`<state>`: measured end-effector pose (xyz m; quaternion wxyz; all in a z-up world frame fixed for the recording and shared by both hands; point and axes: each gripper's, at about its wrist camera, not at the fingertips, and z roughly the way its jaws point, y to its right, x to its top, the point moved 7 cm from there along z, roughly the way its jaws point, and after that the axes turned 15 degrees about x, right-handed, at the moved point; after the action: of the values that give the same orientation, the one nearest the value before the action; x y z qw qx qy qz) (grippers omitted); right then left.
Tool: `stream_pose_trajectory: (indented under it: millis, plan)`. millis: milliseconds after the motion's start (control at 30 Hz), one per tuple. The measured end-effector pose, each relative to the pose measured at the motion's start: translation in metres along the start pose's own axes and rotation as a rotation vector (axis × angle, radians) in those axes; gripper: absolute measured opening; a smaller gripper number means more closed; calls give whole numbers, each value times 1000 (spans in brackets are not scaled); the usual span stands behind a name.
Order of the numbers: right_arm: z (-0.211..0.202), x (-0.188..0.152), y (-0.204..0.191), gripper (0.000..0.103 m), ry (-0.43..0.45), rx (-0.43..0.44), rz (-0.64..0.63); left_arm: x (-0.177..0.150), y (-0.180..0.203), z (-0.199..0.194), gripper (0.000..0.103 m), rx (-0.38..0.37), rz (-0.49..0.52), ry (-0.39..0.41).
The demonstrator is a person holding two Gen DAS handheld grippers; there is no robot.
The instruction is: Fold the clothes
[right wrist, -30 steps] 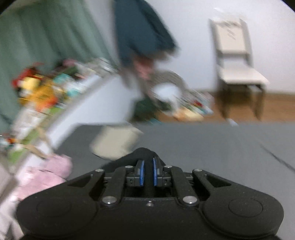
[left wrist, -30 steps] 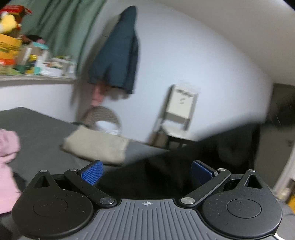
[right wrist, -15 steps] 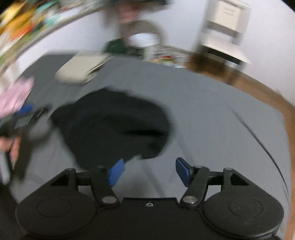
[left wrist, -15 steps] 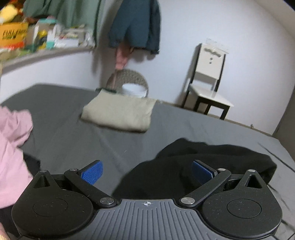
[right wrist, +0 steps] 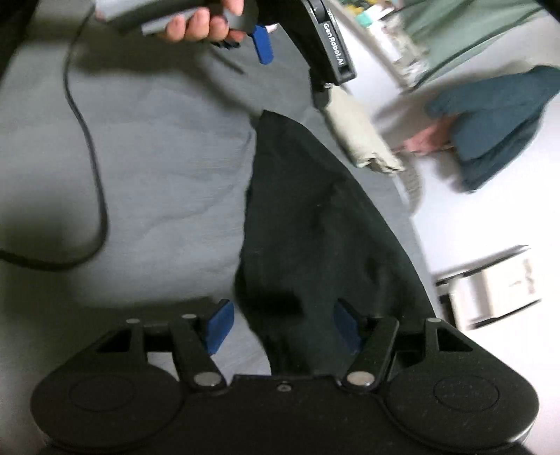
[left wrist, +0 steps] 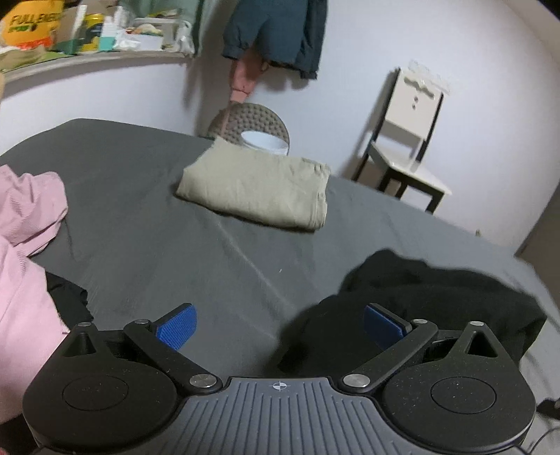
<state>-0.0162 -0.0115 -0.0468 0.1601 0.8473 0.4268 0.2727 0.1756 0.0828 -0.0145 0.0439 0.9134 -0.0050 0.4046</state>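
Left gripper [left wrist: 278, 327]: blue pads spread wide, nothing between them, hovering over the dark grey bedsheet [left wrist: 147, 224]. Crumpled black garment [left wrist: 430, 297] lies on the sheet ahead and to the right, its near edge behind the right-side blue pad [left wrist: 383, 329].

Right gripper [right wrist: 281, 325]: jaws also apart. In its own view the black garment [right wrist: 315, 224] runs from between the blue pads away up the sheet; the frame is blurred, so I can't tell whether the pads touch the cloth.

Same view, top edge: a hand [right wrist: 199, 24] grips the other gripper's handle, a black cable [right wrist: 94, 168] trailing across the sheet.

Folded beige cloth [left wrist: 259, 185] sits further up the bed, well apart from the black garment. Pink garment [left wrist: 24, 241] is bunched at the left edge. White chair with black legs [left wrist: 409, 140] stands by the wall, dark teal jacket [left wrist: 276, 31] hangs above.
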Motion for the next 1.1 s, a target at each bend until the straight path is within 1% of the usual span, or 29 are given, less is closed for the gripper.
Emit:
stream_pose_trajectory:
  millis: [33, 67, 133, 167, 233, 267, 333, 367, 400, 433, 500, 533, 633, 700, 767, 833, 900, 967, 1067, 1100]
  plan:
    - [6, -6, -2, 63, -6, -23, 13, -2, 1, 6, 92, 8, 18, -11]
    - [9, -7, -4, 65, 5, -65, 16, -3, 2, 13, 89, 18, 28, -28]
    - [13, -6, -3, 67, 28, -165, 9, -4, 4, 23, 76, 16, 41, -53]
    - [15, -6, -1, 67, 24, -207, 4, -4, 6, 27, 73, 15, 47, -65]
    - [19, -5, 4, 65, 20, -272, 23, -8, 11, 33, 60, -1, 59, -93]
    - [18, -5, 7, 61, 21, -298, 43, -11, 13, 36, 55, -10, 65, -106]
    - [21, -2, 11, 46, 22, -313, 77, -15, 19, 40, 31, -35, 64, -116]
    - [24, -1, 12, 32, 19, -308, 95, -16, 22, 42, 24, -61, 58, -115]
    - [23, -1, 14, 21, 23, -306, 117, -17, 24, 43, 10, -91, 43, -125]
    - [20, 0, 16, 19, 33, -305, 142, -16, 24, 41, 5, -114, 15, -128]
    - [11, 2, 25, 12, 64, -298, 209, -14, 23, 38, 4, -159, -43, -133]
    - [0, 3, 34, 12, 96, -286, 267, -11, 21, 35, 2, -185, -73, -124]
    - [-35, 8, 67, 10, 202, -238, 450, 4, 14, 21, 2, -267, -174, -84]
    - [-63, 13, 93, 9, 294, -201, 556, 16, 11, 11, 2, -323, -235, -41]
    - [-90, 21, 120, 9, 381, -171, 629, 25, 7, 2, 2, -337, -262, 1]
    - [-121, 27, 146, 9, 473, -168, 682, 29, 5, -3, 2, -305, -249, 34]
    - [-151, 25, 174, 9, 558, -170, 768, 27, 4, -1, 2, -257, -207, 41]
    - [-179, 6, 201, 9, 645, -167, 911, 23, 8, 5, 2, -256, -176, 6]
    - [-203, -48, 235, 9, 735, -176, 1152, 18, 15, 10, 3, -310, -201, -50]
    - [-208, -71, 243, 9, 746, -196, 1226, 17, 17, 11, 3, -332, -208, -62]
